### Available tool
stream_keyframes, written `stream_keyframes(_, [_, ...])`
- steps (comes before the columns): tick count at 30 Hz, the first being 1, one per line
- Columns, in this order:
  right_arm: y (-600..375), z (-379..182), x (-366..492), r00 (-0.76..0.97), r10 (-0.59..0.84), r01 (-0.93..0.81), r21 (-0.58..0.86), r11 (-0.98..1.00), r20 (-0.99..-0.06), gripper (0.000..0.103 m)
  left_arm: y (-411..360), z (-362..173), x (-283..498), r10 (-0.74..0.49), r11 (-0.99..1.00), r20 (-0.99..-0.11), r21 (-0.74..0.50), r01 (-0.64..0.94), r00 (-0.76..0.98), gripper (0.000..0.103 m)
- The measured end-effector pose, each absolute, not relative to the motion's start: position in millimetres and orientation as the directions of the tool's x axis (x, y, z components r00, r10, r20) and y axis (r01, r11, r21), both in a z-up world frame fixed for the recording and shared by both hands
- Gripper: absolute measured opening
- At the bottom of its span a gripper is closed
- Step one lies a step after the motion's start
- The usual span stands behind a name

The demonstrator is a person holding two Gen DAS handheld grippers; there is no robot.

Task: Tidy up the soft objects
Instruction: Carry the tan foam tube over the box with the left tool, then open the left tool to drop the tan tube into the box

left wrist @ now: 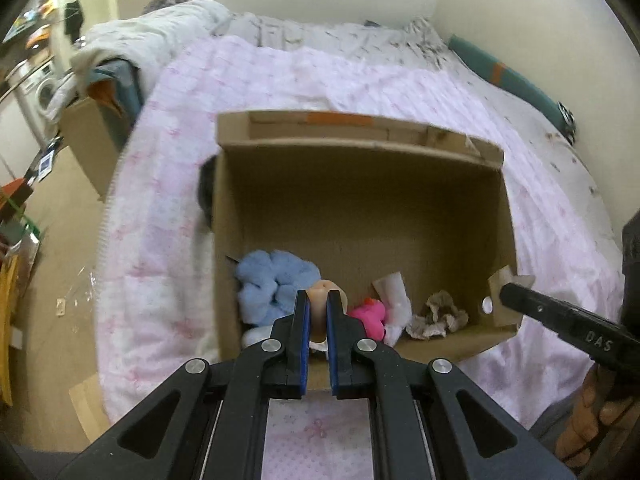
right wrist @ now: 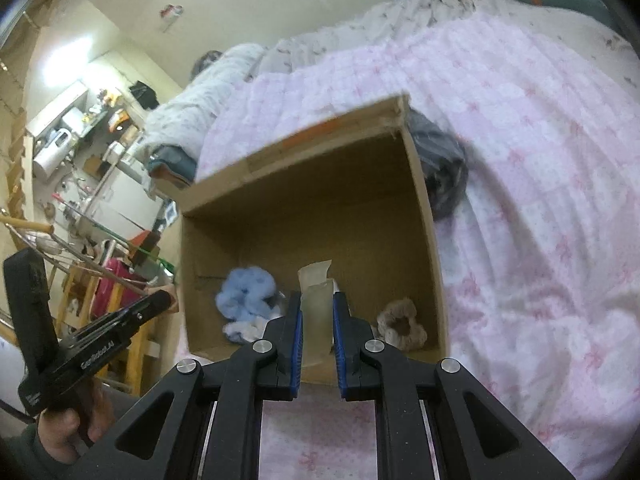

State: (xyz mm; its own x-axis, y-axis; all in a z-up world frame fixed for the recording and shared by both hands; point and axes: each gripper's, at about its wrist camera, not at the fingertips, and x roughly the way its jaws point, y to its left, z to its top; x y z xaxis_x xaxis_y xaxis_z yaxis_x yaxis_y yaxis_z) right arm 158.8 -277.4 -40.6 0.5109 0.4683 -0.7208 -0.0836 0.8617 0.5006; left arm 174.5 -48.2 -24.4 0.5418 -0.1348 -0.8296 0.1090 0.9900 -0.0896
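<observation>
On the pink quilt [left wrist: 172,184], a box [left wrist: 360,184] holding a blue toy [left wrist: 272,280], pink toy [left wrist: 368,314] and brown scrunchie [right wrist: 402,322]; left gripper [left wrist: 318,308] clamps a beige toy [left wrist: 322,292], right gripper [right wrist: 317,312] pinches a translucent piece [right wrist: 316,296], both over the box, seemingly for dropping in.

L gripper [left wrist: 318,312] jaws narrow, clamped; R gripper [right wrist: 317,316] jaws narrow, clamped.

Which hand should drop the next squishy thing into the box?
Left. The left gripper is shut on a peach soft toy over the cardboard box; the right gripper holds the box's corner flap.
</observation>
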Motion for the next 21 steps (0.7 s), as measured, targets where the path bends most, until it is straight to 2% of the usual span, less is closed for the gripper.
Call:
stream_keyframes(2, [-274, -54, 159, 0.483, 0.448, -0.064, 0.479, 0.875, -0.753, 0.015, -50, -36, 176, -0.149, 0.987, -0.832, -0.095, 0.128, 0.534, 0.007])
stream_keyframes(5, [-272, -72, 161, 0.429, 0.448, -0.031, 0.483, 0.875, -0.784, 0.015, -53, -55, 176, -0.084, 0.993, -0.831, -0.025, 0.114, 0.550, 0.007])
stream_keyframes(13, [-263, -92, 172, 0.371, 0.452, -0.038, 0.473, 0.880, -0.811, 0.015, -56, -69, 188, -0.167, 0.985, -0.852, -0.129, 0.111, 0.496, 0.007])
stream_keyframes(17, [-261, -99, 174, 0.344, 0.512, -0.012, 0.542, 0.840, -0.787, 0.015, -59, -73, 191, -0.154, 0.987, -0.860, -0.114, 0.112, 0.487, 0.007])
stream_keyframes(19, [-258, -101, 175, 0.339, 0.504, -0.017, 0.531, 0.847, -0.794, 0.015, -58, -74, 193, -0.165, 0.986, -0.863, -0.130, 0.106, 0.478, 0.008])
stream_keyframes(20, [-257, -102, 176, 0.336, 0.501, -0.019, 0.526, 0.850, -0.798, 0.015, -57, -74, 194, -0.173, 0.985, -0.865, -0.142, 0.102, 0.471, 0.010])
stream_keyframes(21, [-257, -104, 177, 0.334, 0.500, -0.016, 0.525, 0.851, -0.799, 0.015, -58, -75, 195, -0.178, 0.984, -0.868, -0.151, 0.096, 0.463, 0.017])
